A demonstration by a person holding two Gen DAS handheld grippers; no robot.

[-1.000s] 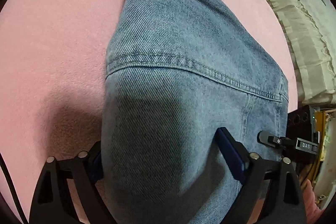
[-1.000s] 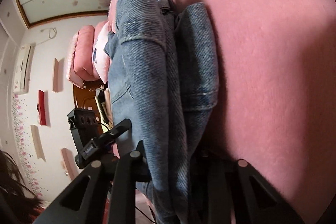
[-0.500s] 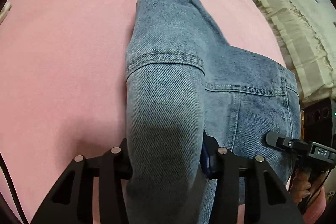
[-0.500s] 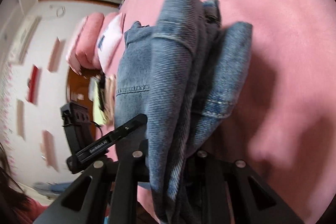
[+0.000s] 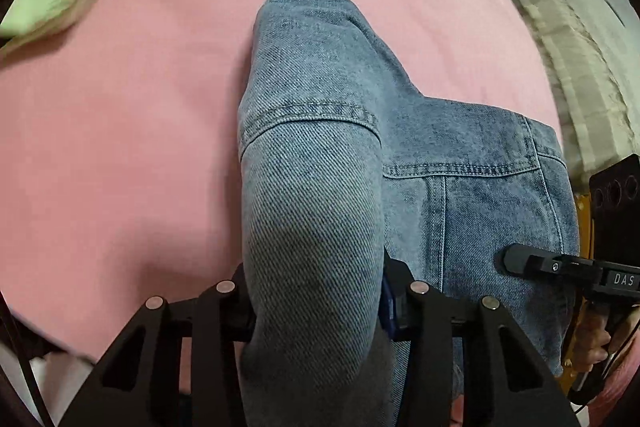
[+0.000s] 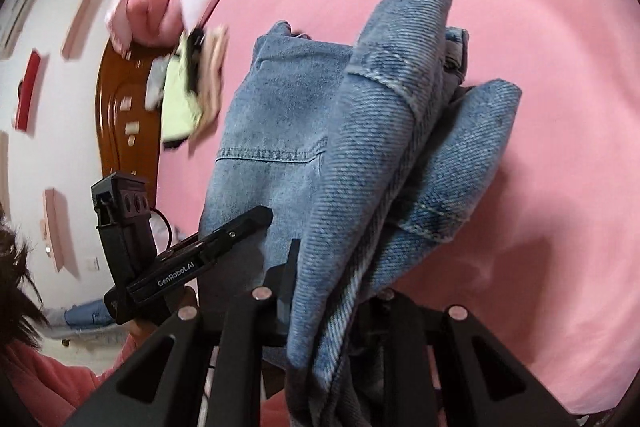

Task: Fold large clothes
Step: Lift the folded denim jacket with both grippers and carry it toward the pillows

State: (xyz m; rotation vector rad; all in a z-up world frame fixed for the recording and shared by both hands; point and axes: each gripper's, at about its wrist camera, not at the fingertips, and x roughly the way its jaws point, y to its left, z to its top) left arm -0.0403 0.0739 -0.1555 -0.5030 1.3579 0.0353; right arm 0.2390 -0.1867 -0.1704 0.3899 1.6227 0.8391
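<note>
Pink bedding covers the whole work surface. Left gripper is clamped on a bunched fold of the blue jeans, denim filling the gap between its fingers. Right gripper is likewise closed on gathered layers of the jeans. Beyond both, the garment is held up above the bedding, hems hanging. Pale green clothing lies near the wooden headboard.
</note>
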